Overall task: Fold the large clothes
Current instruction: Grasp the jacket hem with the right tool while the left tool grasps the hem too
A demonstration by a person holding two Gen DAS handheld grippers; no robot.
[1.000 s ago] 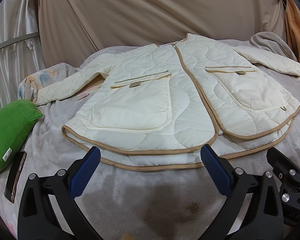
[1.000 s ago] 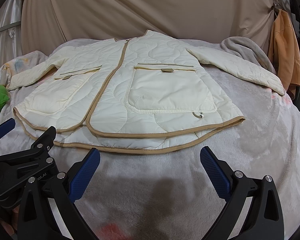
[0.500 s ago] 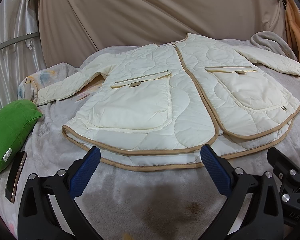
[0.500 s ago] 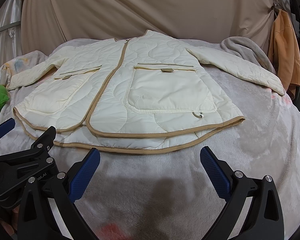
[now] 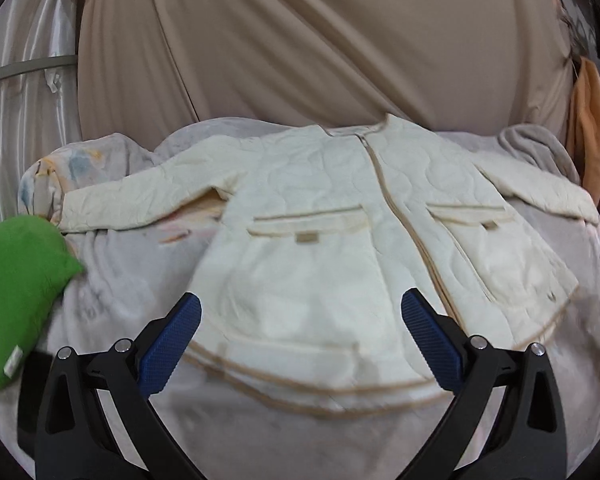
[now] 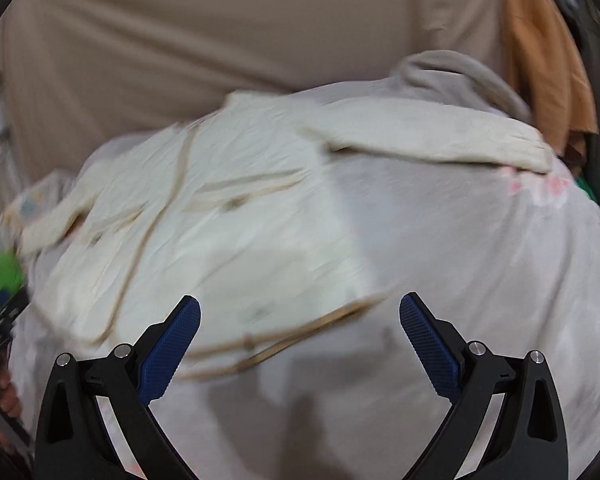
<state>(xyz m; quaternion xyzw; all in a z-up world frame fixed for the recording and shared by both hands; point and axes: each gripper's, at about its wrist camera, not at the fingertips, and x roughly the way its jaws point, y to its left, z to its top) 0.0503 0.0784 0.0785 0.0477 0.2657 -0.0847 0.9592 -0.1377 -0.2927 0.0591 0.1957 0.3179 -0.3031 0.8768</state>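
Note:
A cream quilted jacket [image 5: 340, 240] with tan trim lies flat and face up on a grey blanket, zipped, both sleeves spread out. My left gripper [image 5: 300, 336] is open, its blue pads hanging over the jacket's left hem with nothing between them. In the right wrist view the jacket [image 6: 240, 216] looks blurred and tilted, its right sleeve [image 6: 440, 140] reaching toward the far right. There my right gripper [image 6: 300, 340] is open over the hem's right corner and holds nothing.
A green pillow [image 5: 16, 292] rests at the bed's left edge. A beige curtain [image 5: 320, 40] hangs behind the bed, orange clothing [image 5: 590, 128] at the right. A folded grey blanket [image 6: 452, 76] lies beyond the right sleeve. A hand [image 6: 0, 400] shows at lower left.
Both grippers have moved forward over the jacket's hem. The right wrist view has swung to the right and tilted, and both views are now blurred with motion.

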